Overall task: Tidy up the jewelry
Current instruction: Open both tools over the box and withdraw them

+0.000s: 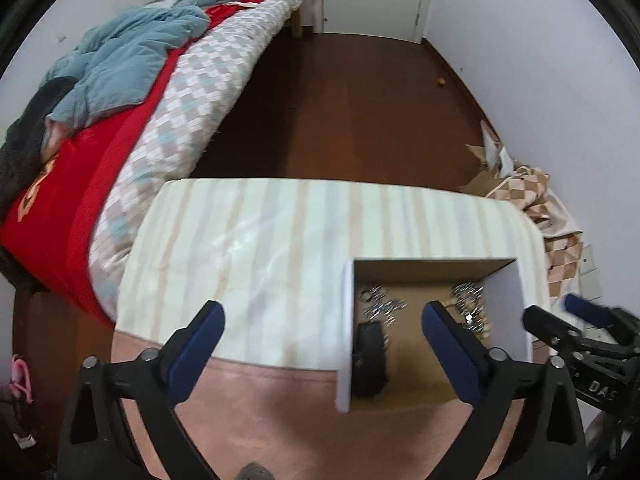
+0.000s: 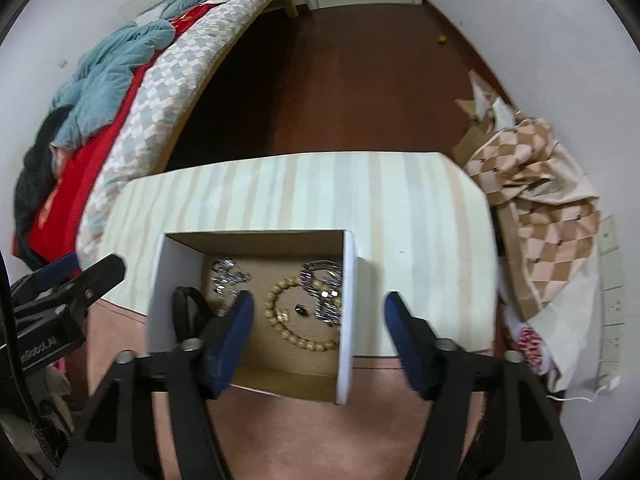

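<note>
Bed (image 2: pixel 132 92) with red and blue covers far left, dark wood floor (image 2: pixel 360 80) behind; striped tabletop (image 2: pixel 420 240); left gripper (image 1: pixel 324 344) wide, empty; white box (image 2: pixel 160 292) holding bead bracelet (image 2: pixel 296 320), silver chains (image 2: pixel 324 284), maybe a dark strap (image 2: pixel 188 312); right gripper (image 2: pixel 320 320) wide, straddling box wall

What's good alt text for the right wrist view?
Open right tongs hover over a white cardboard box on a striped table; inside lie a beaded bracelet, silver jewelry and a black band. The left tongs show at the left edge, a bed behind.
</note>
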{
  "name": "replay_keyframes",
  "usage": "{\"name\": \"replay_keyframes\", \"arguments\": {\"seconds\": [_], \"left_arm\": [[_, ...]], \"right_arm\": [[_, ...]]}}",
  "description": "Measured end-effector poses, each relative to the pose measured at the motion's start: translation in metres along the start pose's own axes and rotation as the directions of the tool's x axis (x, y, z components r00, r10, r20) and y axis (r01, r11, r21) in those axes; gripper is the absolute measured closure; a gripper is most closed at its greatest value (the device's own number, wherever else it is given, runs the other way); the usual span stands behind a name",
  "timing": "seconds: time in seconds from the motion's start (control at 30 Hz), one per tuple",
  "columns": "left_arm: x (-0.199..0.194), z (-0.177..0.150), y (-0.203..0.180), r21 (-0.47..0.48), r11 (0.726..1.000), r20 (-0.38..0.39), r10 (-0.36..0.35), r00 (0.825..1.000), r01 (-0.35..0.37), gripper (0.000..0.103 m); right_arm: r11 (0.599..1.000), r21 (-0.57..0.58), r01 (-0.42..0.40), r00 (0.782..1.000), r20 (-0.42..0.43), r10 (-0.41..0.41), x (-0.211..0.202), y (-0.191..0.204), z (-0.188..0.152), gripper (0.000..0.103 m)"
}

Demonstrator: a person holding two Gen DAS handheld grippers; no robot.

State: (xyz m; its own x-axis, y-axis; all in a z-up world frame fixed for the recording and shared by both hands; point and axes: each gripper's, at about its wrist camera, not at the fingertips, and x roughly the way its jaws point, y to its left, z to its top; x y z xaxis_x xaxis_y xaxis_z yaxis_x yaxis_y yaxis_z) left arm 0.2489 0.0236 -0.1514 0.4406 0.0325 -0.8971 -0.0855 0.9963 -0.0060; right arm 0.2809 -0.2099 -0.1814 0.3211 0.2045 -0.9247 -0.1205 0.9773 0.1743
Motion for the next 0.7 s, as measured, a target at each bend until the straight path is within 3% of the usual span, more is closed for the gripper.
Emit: {"name": "replay_keyframes", "arguments": {"seconds": [0.2, 0.5, 0.7], "left_arm": [[-0.008, -0.026, 0.002, 0.000, 0.999, 0.007, 0.049, 0.999, -0.049, 0.000], [-0.049, -0.054, -0.004, 0.001, 0.998, 0.048, 0.059, 0.997, -0.060, 0.000], [-0.098, -0.073, -0.007, 0.003, 0.998, 0.130, 0.062, 0.990, -0.063, 0.000]], "right_arm": [[0.991, -0.037, 0.132, 0.991, 0.022, -0.131, -0.005, 0.010, -0.026, 0.001], [0.985, 0.003, 0.174, 0.978, 0.116, -0.173, -0.054, 0.012, -0.058, 0.001], [0.982, 0.017, 0.190, 0.961, 0.202, -0.189, -0.108, 0.014, -0.084, 0.001]]}}
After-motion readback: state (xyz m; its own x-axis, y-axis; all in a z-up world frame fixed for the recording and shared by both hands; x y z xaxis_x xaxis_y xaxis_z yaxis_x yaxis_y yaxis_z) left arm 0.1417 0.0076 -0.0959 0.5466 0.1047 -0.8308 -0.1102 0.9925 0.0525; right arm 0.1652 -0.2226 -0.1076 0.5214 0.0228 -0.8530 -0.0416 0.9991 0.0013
